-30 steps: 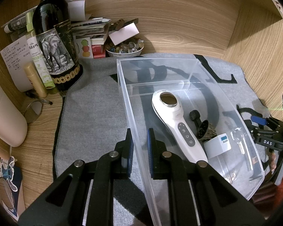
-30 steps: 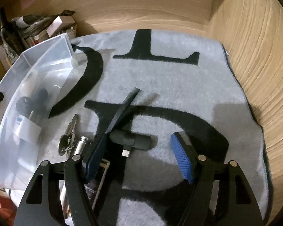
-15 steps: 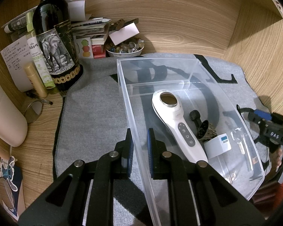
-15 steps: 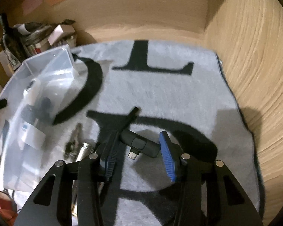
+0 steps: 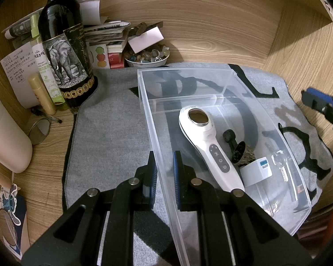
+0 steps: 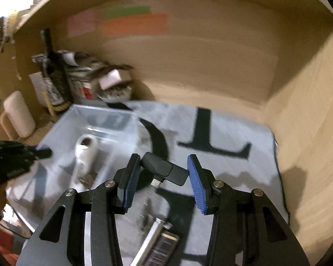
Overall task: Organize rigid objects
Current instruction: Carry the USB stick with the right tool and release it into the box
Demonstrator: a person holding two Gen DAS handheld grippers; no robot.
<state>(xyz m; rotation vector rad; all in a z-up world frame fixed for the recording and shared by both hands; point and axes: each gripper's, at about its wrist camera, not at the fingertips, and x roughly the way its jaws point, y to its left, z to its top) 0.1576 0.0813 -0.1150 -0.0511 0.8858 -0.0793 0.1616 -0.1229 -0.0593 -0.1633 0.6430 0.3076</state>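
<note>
Bin [image 5: 188, 75] duty belonged to the left gripper [image 5: 164, 173] in the left wrist view: fully shut on the clear near wall, angled down, steadying it on the grey mat [image 5: 113, 133]. Massager [image 5: 202, 141] sat inside already.

Right wrist view showed the right gripper [image 6: 164, 177] clamped on a black adapter [image 6: 166, 170], jaws partly open around it, tipped downward above the mat. I'd say carry it level over the rim, then let go low so nothing bounces.

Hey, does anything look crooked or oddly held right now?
Yes. The black adapter sits slanted between the right gripper pads, plug pointing down, caught by its ends. The left gripper pinches the clear bin wall.
</note>
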